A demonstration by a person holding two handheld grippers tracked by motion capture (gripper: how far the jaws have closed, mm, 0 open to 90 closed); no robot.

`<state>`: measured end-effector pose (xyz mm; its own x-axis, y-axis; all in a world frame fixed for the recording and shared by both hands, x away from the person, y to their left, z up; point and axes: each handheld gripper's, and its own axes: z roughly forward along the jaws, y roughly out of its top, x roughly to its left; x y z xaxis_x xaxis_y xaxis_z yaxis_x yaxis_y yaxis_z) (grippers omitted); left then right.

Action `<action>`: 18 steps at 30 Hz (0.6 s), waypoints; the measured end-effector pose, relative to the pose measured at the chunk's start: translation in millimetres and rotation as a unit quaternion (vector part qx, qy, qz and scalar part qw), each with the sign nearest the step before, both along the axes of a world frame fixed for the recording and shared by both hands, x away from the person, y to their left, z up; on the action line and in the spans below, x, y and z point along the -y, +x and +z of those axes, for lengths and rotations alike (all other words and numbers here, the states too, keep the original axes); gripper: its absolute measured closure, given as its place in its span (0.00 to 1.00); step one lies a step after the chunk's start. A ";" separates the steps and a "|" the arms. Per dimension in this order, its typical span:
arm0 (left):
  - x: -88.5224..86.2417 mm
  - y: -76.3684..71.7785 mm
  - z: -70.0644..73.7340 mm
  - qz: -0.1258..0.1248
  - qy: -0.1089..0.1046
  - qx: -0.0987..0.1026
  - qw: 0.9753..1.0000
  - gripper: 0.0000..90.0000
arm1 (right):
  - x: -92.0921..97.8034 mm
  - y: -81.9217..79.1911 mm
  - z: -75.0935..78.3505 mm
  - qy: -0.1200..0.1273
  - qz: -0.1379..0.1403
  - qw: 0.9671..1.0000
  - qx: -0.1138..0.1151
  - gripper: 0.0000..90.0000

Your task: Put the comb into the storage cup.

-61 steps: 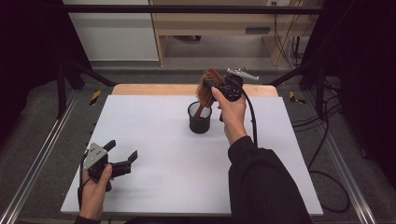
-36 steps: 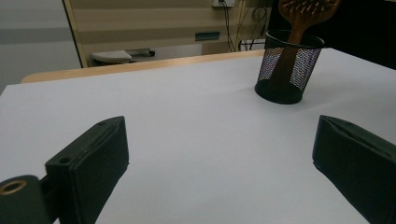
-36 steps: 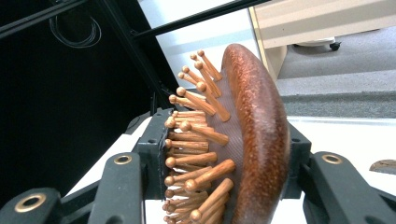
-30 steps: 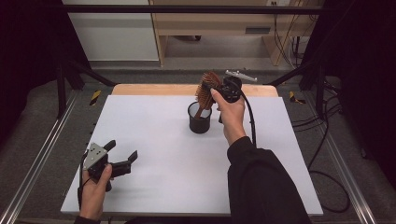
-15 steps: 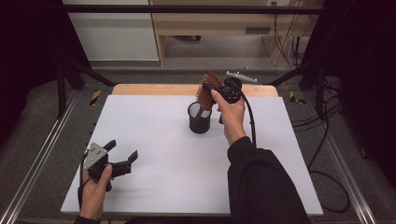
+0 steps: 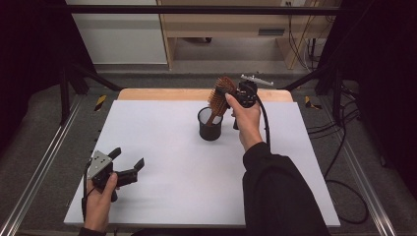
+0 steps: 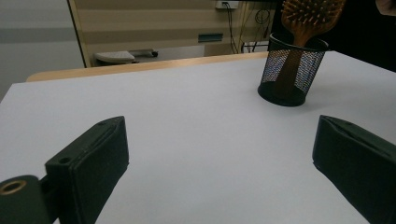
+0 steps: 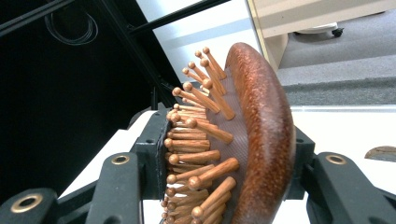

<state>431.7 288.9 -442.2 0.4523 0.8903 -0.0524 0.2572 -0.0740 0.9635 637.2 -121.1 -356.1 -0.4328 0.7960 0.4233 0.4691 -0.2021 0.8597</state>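
**Hairbrush held over the mesh cup**

Your right gripper [image 6: 231,96] is closed on the head of the wooden hairbrush [image 6: 220,98]. In the high view, the brush stands tilted, with its handle down inside the black mesh cup [image 6: 210,124] and its head above the cup's rim. The cup sits toward the far side of the white table [image 6: 162,142], just to the left of your right hand [image 6: 244,120].

The right gripper view adds the detail of the grip: the brush head [image 8: 243,140] lies between the two jaws, its wooden pins pointing toward one jaw and its smooth rounded back toward the other.

Your left gripper [image 6: 129,164] rests well apart from the cup, near the table's near-left corner, its jaws spread wide and holding nothing. The left gripper view shows what the high view hides: through the mesh of the cup [image 7: 292,70], the brush handle [image 7: 290,65] reaches down to the cup's base.
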 end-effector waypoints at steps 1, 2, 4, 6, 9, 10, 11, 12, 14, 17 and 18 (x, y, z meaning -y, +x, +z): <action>0.0 0.1 0.0 0.001 -0.001 0.000 1.000 0.05 | 0.7 0.4 -0.2 0.000 0.000 1.000 -0.002 0.53; -0.2 0.0 0.1 0.001 0.000 0.001 1.000 0.05 | 1.3 1.1 -0.6 0.000 -0.001 1.000 -0.003 0.52; -0.5 -0.2 0.2 0.000 -0.001 0.001 1.000 0.05 | 2.4 2.2 -1.1 -0.002 -0.001 1.000 -0.004 0.52; -1.0 -0.3 0.4 0.001 -0.001 0.001 1.000 0.05 | 3.3 3.1 -1.5 -0.002 -0.002 1.000 -0.006 0.52; -1.5 -0.3 0.5 0.001 -0.002 0.001 1.000 0.05 | 4.6 4.2 -2.2 -0.004 -0.003 1.000 -0.007 0.51; -1.6 -0.3 0.5 0.001 -0.002 0.001 1.000 0.05 | 4.9 4.6 -2.4 -0.005 -0.003 1.000 -0.007 0.51; -1.8 -0.3 0.6 0.002 -0.002 0.001 1.000 0.05 | 5.0 4.7 -2.5 -0.005 -0.004 1.000 -0.007 0.51; -1.9 -0.3 0.7 0.002 -0.002 0.002 1.000 0.05 | 5.4 4.8 -2.7 -0.006 -0.004 1.000 -0.008 0.51; -1.9 -0.2 0.7 0.002 -0.002 0.002 1.000 0.05 | 5.8 5.0 -2.9 -0.008 -0.004 1.000 -0.008 0.51; -1.7 -0.2 0.5 0.002 -0.001 0.001 1.000 0.05 | 6.8 5.4 -3.0 -0.010 -0.004 1.000 -0.009 0.50; -1.6 -0.2 0.5 0.002 -0.001 0.001 1.000 0.05 | 7.1 5.5 -3.1 -0.010 -0.005 1.000 -0.010 0.50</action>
<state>431.5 290.6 -441.8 0.4491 0.8920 -0.0525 0.2551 -0.0717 0.9643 642.7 -128.1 -359.1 -0.4173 0.8083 0.4153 0.4837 -0.1893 0.8545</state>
